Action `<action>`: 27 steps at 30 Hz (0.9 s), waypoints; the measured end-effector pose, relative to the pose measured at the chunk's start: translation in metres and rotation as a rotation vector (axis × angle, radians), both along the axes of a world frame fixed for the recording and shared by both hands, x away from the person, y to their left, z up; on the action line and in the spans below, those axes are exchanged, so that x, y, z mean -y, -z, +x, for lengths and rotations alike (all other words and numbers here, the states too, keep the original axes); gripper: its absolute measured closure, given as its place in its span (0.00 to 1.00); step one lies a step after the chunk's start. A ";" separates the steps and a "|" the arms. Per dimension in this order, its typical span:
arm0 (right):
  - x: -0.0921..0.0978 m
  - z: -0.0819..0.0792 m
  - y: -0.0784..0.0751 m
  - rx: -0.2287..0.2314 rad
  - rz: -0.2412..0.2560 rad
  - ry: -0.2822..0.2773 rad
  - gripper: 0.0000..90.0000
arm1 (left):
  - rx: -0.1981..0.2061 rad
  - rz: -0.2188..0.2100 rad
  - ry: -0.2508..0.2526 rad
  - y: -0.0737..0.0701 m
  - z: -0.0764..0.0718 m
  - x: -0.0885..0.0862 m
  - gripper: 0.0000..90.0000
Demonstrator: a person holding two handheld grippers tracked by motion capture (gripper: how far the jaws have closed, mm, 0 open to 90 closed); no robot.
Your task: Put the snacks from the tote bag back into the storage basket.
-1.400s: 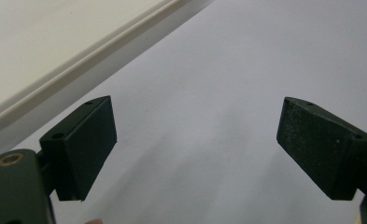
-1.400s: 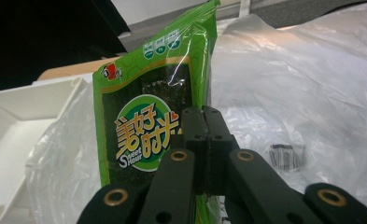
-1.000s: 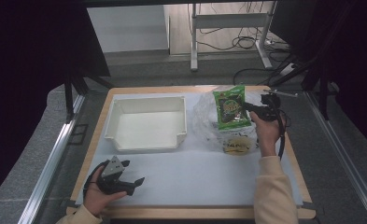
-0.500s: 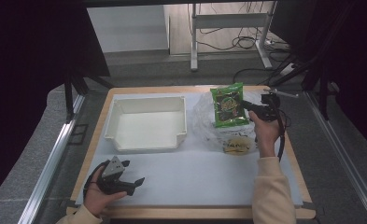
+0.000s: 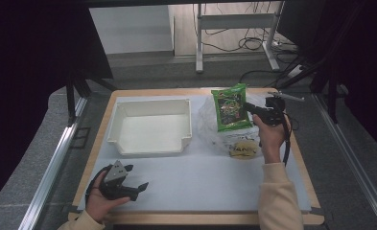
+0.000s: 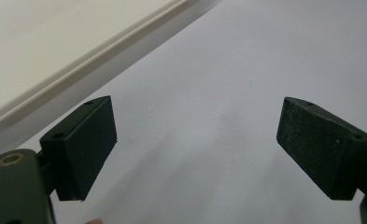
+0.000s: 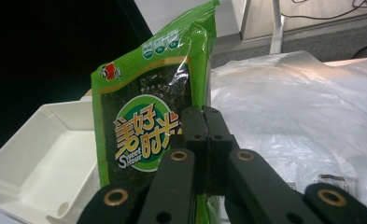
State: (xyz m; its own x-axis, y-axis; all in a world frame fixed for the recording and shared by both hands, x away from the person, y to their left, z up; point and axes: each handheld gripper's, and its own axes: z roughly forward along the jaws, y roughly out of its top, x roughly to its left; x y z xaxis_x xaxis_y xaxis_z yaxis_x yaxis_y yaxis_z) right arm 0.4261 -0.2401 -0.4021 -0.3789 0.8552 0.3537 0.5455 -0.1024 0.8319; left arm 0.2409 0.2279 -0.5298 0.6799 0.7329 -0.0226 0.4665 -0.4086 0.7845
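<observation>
Honestly, with the right gripper [image 5: 251,108] clamped on the green snack bag's [image 5: 230,107] edge above the clear plastic bag [image 5: 215,132], carry it level toward the white tray [image 5: 150,143] while the left gripper [image 5: 137,188], jaws apart, rests on the worktop [image 5: 200,177].

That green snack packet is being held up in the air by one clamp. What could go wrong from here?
The right gripper pinches the green packet only at one edge, so the glossy film might slip or swing loose. The packet hangs over a clear plastic bag; it could snag or drag that bag on the way to the white tray. The left gripper rests open on the table, too far off to help catch it.
</observation>
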 end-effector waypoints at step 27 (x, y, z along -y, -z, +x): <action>-0.015 -0.007 -0.007 0.044 0.053 -0.051 1.00 | 0.001 0.002 0.004 0.000 0.000 0.000 0.14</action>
State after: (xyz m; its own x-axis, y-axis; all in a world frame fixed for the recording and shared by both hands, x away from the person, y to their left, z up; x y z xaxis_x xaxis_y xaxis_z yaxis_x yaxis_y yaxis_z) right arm 0.4188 -0.2246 -0.3948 -0.4380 0.8147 0.3801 0.5140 -0.1199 0.8494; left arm 0.2408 0.2279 -0.5300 0.6826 0.7305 -0.0203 0.4644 -0.4121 0.7839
